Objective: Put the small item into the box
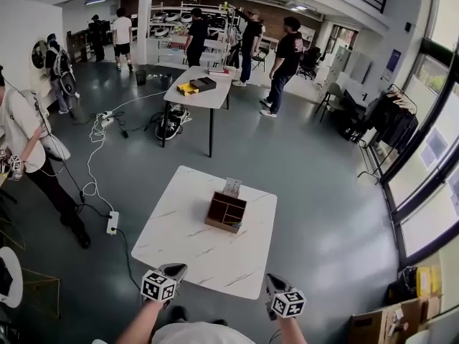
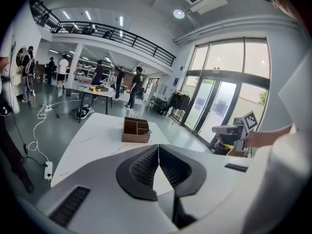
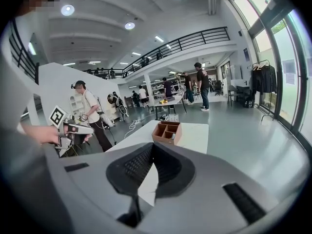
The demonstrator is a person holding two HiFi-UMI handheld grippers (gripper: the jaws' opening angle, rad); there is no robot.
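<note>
A brown wooden box (image 1: 226, 211) with several compartments stands near the middle of a white marble table (image 1: 186, 242). It also shows in the left gripper view (image 2: 136, 130) and the right gripper view (image 3: 166, 132). A small pale item (image 3: 173, 135) sits in one corner compartment, too small to identify. A white patterned card (image 1: 232, 187) stands behind the box. My left gripper (image 1: 174, 269) and right gripper (image 1: 272, 284) hover at the table's near edge, well short of the box. Both are shut, jaws touching at the tips (image 2: 158, 149) (image 3: 152, 147), with nothing held.
A second table (image 1: 201, 92) with yellow and black items stands further back, with several people beyond it. A person (image 1: 32, 156) stands at the left. Cables and a power strip (image 1: 112, 222) lie on the floor left of the table. Cardboard boxes (image 1: 387, 321) sit at lower right.
</note>
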